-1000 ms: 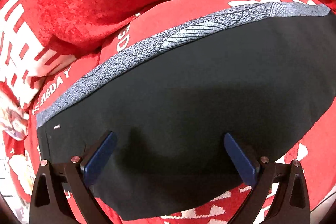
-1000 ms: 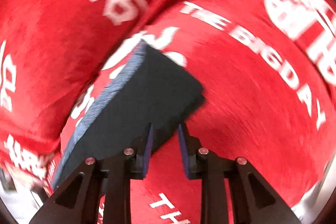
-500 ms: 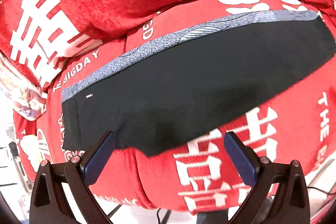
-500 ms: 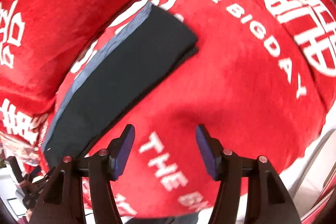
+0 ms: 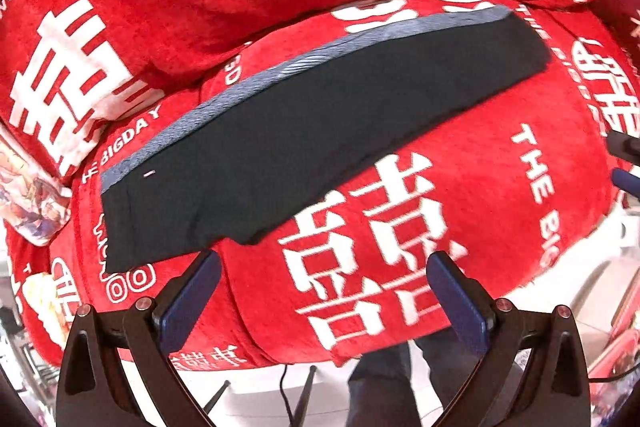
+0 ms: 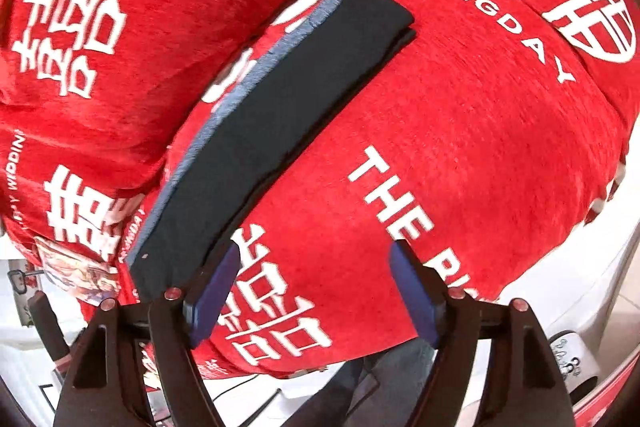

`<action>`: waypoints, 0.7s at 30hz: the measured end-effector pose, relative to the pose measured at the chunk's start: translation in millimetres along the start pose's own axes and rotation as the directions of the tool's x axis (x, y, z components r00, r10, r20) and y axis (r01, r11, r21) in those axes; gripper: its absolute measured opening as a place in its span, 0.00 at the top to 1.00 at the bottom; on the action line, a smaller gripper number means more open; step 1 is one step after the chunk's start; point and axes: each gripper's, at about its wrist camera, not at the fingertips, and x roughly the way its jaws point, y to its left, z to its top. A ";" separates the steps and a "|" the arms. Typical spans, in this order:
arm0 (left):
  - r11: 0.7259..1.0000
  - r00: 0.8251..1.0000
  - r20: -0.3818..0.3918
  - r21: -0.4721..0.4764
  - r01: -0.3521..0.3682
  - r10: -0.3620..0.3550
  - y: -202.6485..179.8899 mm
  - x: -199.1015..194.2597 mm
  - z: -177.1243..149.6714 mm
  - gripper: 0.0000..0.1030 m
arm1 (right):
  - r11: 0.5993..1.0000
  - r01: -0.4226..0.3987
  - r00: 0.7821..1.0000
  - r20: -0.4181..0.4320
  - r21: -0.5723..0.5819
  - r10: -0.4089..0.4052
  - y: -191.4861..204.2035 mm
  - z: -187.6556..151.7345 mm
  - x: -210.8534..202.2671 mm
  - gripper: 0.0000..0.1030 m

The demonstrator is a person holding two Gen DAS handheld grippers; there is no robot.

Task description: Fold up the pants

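We see both tools spread and empty: left tool (image 5: 323, 291), and right tool (image 6: 314, 285), whose jaws have just been opening. The pants (image 5: 304, 143) lie folded on the red blanket (image 5: 480, 195); only a final tidy seems left.

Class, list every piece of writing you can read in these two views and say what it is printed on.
"THE BIGDAY": red blanket, beside the folded pants.
"WEDDING": the blanket's upper left edge in the left view.
Large white Chinese double-happiness characters: the blanket.
Writing on the white object: too blurred to read.
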 end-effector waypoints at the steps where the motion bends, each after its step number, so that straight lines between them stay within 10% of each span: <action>1: 1.000 1.000 0.003 0.008 0.011 -0.011 -2.1 -2.5 -2.2 0.00 | 1.000 -0.007 1.000 0.004 0.002 0.007 1.3 -4.9 -4.2 0.22; 21: 0.998 0.998 -0.008 0.006 0.055 -0.055 5.3 -14.0 -26.4 0.00 | 0.997 -0.053 0.999 0.002 0.056 0.053 12.1 -55.2 -27.4 0.18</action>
